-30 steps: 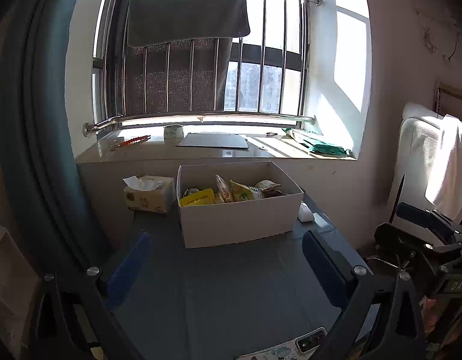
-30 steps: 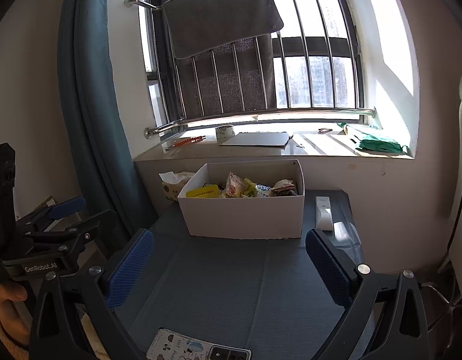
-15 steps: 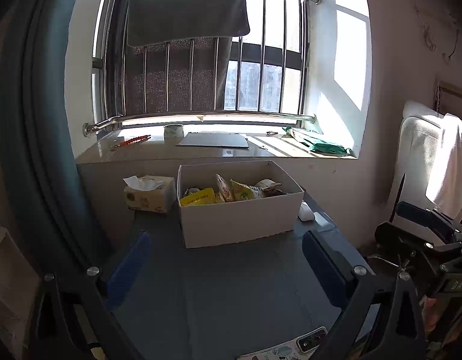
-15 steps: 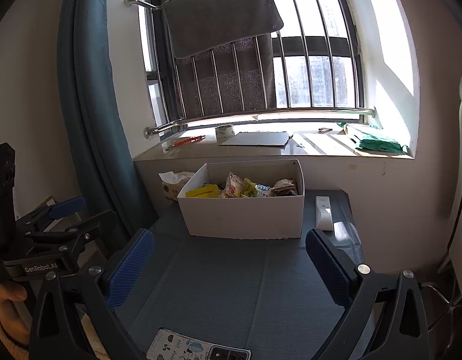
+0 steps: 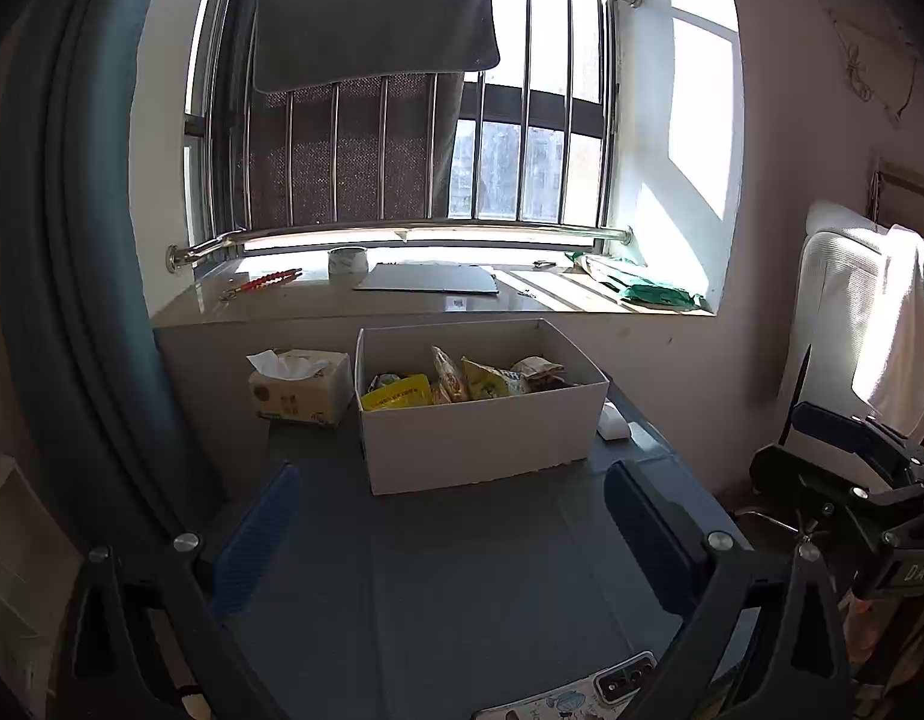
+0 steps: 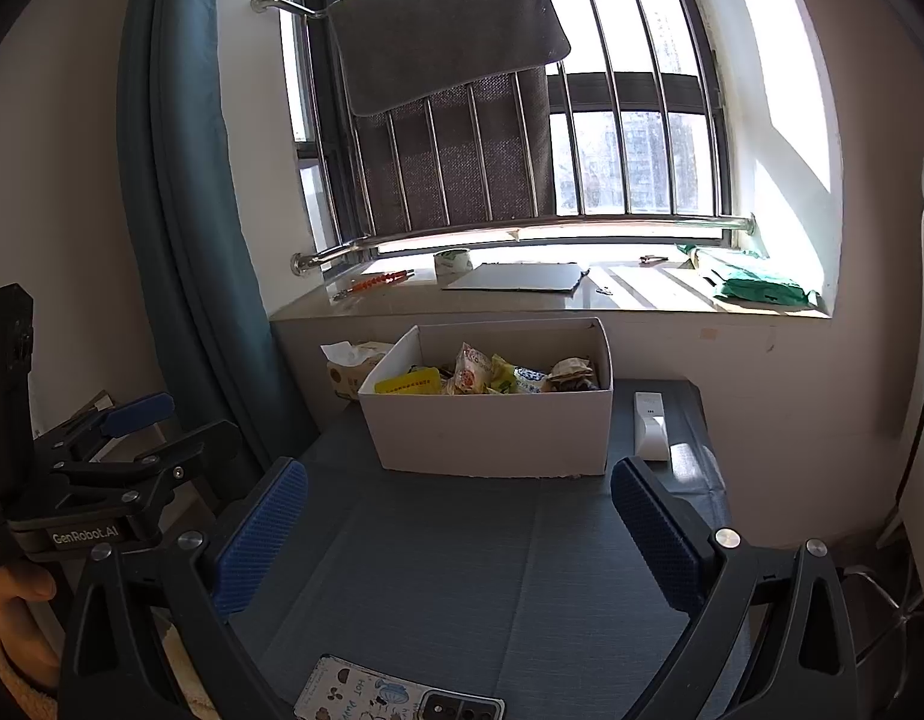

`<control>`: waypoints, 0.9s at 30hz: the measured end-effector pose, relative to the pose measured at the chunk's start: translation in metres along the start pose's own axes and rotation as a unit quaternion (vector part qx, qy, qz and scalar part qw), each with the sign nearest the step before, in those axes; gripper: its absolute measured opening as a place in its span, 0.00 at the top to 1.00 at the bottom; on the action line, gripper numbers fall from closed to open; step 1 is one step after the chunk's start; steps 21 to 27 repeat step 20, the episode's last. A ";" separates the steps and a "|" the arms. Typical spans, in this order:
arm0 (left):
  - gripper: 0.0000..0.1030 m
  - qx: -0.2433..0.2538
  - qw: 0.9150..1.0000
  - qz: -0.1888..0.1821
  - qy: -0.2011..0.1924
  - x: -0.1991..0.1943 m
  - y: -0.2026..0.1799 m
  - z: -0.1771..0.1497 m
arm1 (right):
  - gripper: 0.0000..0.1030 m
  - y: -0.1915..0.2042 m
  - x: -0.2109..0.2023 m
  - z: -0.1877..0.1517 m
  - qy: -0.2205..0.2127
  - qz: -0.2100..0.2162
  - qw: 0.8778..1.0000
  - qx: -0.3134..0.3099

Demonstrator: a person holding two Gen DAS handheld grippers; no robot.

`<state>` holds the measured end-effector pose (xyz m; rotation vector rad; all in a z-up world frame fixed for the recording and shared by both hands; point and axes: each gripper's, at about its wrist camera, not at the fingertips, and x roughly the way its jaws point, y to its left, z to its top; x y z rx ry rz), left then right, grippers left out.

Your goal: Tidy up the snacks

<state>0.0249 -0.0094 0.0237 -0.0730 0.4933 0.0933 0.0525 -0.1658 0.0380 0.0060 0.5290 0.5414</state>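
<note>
The white box (image 5: 483,429) stands on the grey table (image 5: 462,588), ahead of the left gripper (image 5: 456,531) and between the lines of its two blue fingers (image 5: 255,534), well beyond their tips. The jaws are spread wide with nothing between them. Snack packets (image 5: 462,381) fill the box: a yellow packet (image 5: 397,393) toward the left finger's side, crumpled yellow-green and brown ones toward the right finger's side. Print on the packets is too small to read.

From the right wrist view the same box (image 6: 492,432) sits ahead of the right gripper (image 6: 459,531), also between its fingers (image 6: 261,531) and clear of them. This gripper too is wide open and empty. The snacks (image 6: 492,375) show above the box rim.

A tissue box (image 5: 300,387) sits just beside the white box, out past the left finger; its printing cannot be made out. A white remote (image 6: 651,426) lies just beside the box on the right finger's side. A phone (image 6: 396,696) in a cartoon case lies near the bottom edge, behind the fingertips; the letters "HOT" are legible on it. In the right wrist view the other gripper's body carries "GenRobot.AI"; in the left wrist view the right gripper's body shows "DAS".
</note>
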 end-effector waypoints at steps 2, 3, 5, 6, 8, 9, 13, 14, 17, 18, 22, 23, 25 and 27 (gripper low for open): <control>0.00 -0.001 1.000 0.001 0.000 0.000 0.000 -0.001 | 0.00 0.000 0.000 -0.001 0.000 -0.001 1.000 0.000; 0.00 -0.001 1.000 0.001 0.000 0.000 0.000 -0.001 | 0.00 0.000 0.000 -0.001 0.000 0.000 1.000 0.000; 0.00 0.000 1.000 0.001 0.001 0.000 0.001 -0.002 | 0.00 0.000 0.000 -0.001 0.000 0.000 1.000 0.000; 0.00 0.000 1.000 0.001 0.001 0.001 0.001 -0.002 | 0.00 0.000 0.000 -0.001 0.000 -0.001 1.000 0.000; 0.00 0.000 1.000 0.001 0.002 0.001 0.002 -0.002 | 0.00 0.000 0.001 -0.001 0.000 0.000 1.000 0.000; 0.00 0.000 1.000 0.001 0.002 0.001 0.002 -0.002 | 0.00 0.001 0.001 -0.001 0.001 0.000 1.000 0.000; 0.00 0.001 1.000 -0.001 0.003 0.001 0.003 -0.003 | 0.00 0.001 0.001 -0.001 0.001 -0.001 1.000 0.000; 0.00 0.002 1.000 -0.001 0.002 0.001 0.002 -0.003 | 0.00 0.001 0.001 -0.001 0.001 -0.001 1.000 0.001; 0.00 0.002 1.000 -0.002 0.001 0.001 0.002 -0.003 | 0.00 0.001 0.001 -0.001 0.001 -0.001 1.000 0.001; 0.00 0.002 1.000 -0.003 0.002 0.001 0.003 -0.003 | 0.00 0.001 0.001 -0.001 0.001 -0.001 1.000 0.001; 0.00 -0.001 1.000 -0.005 0.002 0.001 0.003 -0.003 | 0.00 0.001 0.001 -0.001 0.002 -0.002 1.000 0.001; 0.00 -0.001 1.000 -0.005 0.002 0.001 0.003 -0.003 | 0.00 0.001 0.001 -0.001 0.002 -0.002 1.000 0.001; 0.00 -0.001 1.000 -0.005 0.002 0.001 0.003 -0.003 | 0.00 0.001 0.001 -0.001 0.002 -0.002 1.000 0.001; 0.00 -0.001 1.000 -0.005 0.002 0.001 0.003 -0.003 | 0.00 0.001 0.001 -0.001 0.002 -0.002 1.000 0.001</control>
